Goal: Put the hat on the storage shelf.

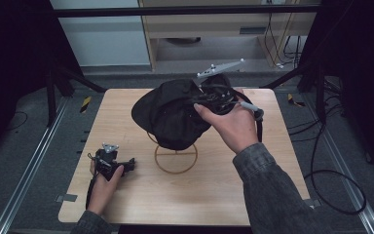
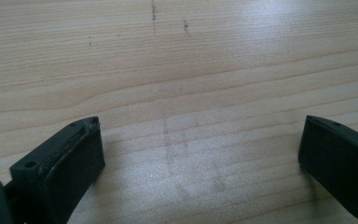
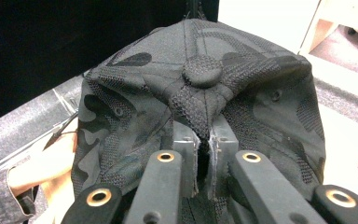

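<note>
Up close, the right gripper [image 3: 204,140] has its two black jaws pressed together on a pinch of fabric just below the crown button of the black camouflage-patterned cloth cap [image 3: 200,102], so the cap is clamped at its top. From above, that right gripper [image 1: 213,100] sits at the far right side of the cap [image 1: 170,114], with the person's right hand [image 1: 231,126] wrapped around it and a grey sleeve [image 1: 272,190] running back to the near edge. The cap hangs over the thin round wire stand [image 1: 175,158] (a ring base with an upright that disappears under the fabric), which stands near the middle of the light wooden table [image 1: 126,112].

Left of the stand and nearer the person, the left gripper [image 1: 111,163] rests low over the tabletop in the left hand [image 1: 103,187]. Its jaws stand wide apart with nothing between them, just bare wood grain [image 2: 191,93] beneath the left gripper [image 2: 200,140].
</note>
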`<state>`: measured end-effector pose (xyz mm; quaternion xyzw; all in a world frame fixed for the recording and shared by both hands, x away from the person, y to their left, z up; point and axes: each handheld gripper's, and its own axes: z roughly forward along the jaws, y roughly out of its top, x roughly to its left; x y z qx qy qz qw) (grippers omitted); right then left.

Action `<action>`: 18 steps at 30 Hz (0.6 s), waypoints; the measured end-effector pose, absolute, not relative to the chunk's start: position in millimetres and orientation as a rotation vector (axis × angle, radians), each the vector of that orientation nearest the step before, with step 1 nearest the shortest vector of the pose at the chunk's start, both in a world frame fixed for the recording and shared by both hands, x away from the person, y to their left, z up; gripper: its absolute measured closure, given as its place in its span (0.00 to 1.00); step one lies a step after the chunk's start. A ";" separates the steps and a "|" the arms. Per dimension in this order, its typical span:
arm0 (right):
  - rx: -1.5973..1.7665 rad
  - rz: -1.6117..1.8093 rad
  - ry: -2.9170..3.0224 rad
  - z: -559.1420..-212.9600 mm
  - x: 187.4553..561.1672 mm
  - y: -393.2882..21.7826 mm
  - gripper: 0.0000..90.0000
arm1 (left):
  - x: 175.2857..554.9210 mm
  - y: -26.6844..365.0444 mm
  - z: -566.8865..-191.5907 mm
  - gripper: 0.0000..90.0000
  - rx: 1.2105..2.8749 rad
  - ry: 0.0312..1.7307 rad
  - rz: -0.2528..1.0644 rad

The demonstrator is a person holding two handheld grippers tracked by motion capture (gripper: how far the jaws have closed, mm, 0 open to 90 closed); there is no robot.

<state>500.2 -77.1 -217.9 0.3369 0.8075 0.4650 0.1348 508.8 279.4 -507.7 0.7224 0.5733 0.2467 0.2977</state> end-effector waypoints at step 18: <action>0.997 1.289 2.375 -240.1 500.6 -83.6 0.92 | 508.8 279.3 -507.7 0.00 1.921 1.521 0.656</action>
